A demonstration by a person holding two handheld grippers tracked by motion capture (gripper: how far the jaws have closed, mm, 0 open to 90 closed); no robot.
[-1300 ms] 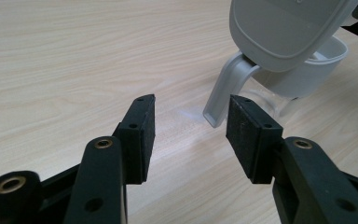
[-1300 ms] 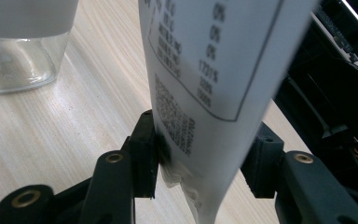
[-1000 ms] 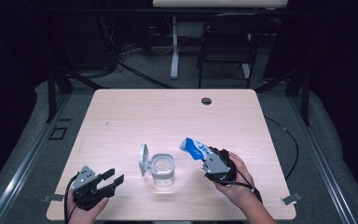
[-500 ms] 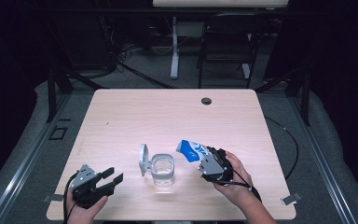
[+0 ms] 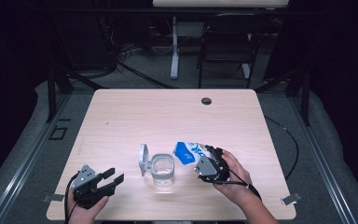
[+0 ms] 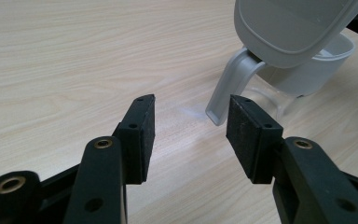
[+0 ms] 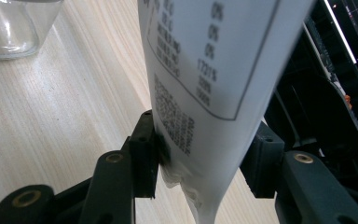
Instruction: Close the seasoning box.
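- High view: the table (image 5: 135,112) fills the middle of the frame. A clear jar (image 5: 162,169) stands in the lower centre, its grey lid (image 5: 143,159) hinged open and upright at the jar's left side.
- High view: the right gripper (image 5: 204,161) sits just right of the jar, held by a hand (image 5: 235,179) coming in from the lower right. It grips a blue and white pouch (image 5: 189,151), which tilts up and left so that its top end is just beside the jar's rim.
- High view: the left gripper (image 5: 112,176) rests at the lower left, well apart from the jar, jaws apart with nothing between them.
- Left gripper view: both black jaws stand wide, with bare table between them. The jar (image 6: 307,77) is in the upper right, its lid (image 6: 289,25) leaning above it, the lid's hinge arm ending near the right jaw but apart from it.
- Right gripper view: the jaws press on the pouch (image 7: 209,70) from both sides near its crimped lower end. The pouch rises through the centre of the frame, showing a white panel with printed text. The jar (image 7: 14,25) shows in the upper left corner, standing on the table.
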